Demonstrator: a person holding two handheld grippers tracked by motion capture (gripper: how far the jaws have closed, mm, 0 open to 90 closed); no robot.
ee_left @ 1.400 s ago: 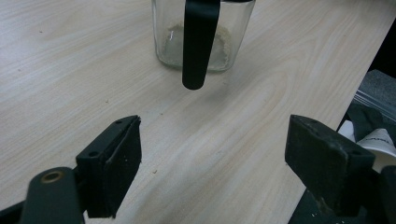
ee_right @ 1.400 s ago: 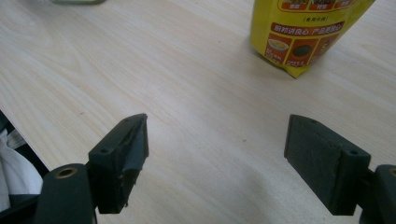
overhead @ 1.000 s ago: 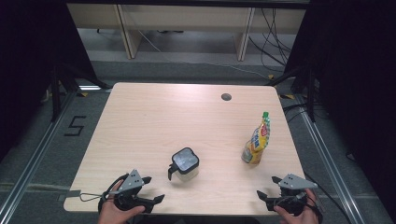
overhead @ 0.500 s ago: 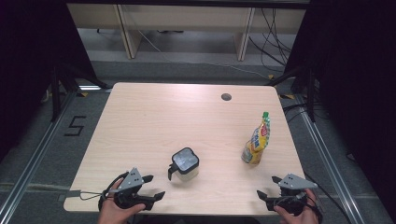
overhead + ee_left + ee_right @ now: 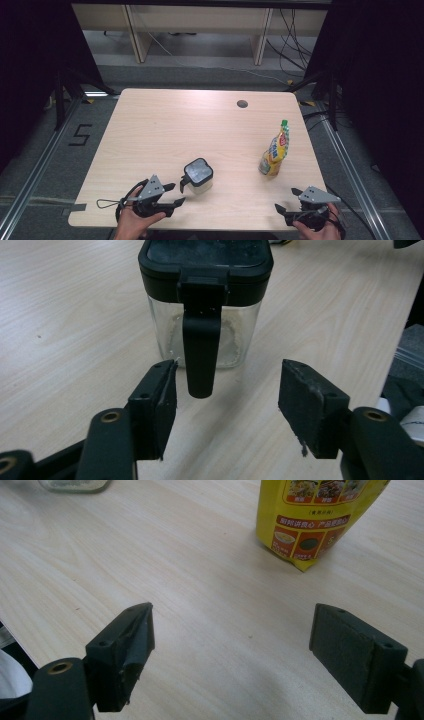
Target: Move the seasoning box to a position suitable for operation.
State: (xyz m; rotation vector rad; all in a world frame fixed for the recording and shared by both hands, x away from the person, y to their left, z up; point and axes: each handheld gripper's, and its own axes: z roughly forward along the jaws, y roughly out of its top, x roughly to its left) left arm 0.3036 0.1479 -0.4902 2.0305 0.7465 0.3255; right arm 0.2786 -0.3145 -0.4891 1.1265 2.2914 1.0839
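A clear square jar (image 5: 198, 175) with a black lid and a black handle (image 5: 201, 355) stands near the table's front, left of centre. My left gripper (image 5: 178, 194) lies just in front of it, pointing at the handle. Its jaws have just been closing and are still open. In the left gripper view (image 5: 227, 385) the handle's tip hangs in the gap close to the left pad (image 5: 167, 390), and neither pad presses on it. A yellow pouch (image 5: 275, 150) with a green cap stands upright at the right. My right gripper (image 5: 286, 199) rests wide open in front of the pouch (image 5: 310, 520), nothing between its jaws (image 5: 232, 630).
The light wooden table (image 5: 200, 120) has a round cable hole (image 5: 242, 104) at the back right. Both hands rest at its front edge. Grey floor with a "5" mark (image 5: 80, 135) lies to the left, with shelving and cables behind the table.
The left gripper's jaws stand closer together than a second ago, beside the jar's handle. The right hand, the jar and the pouch have not moved.
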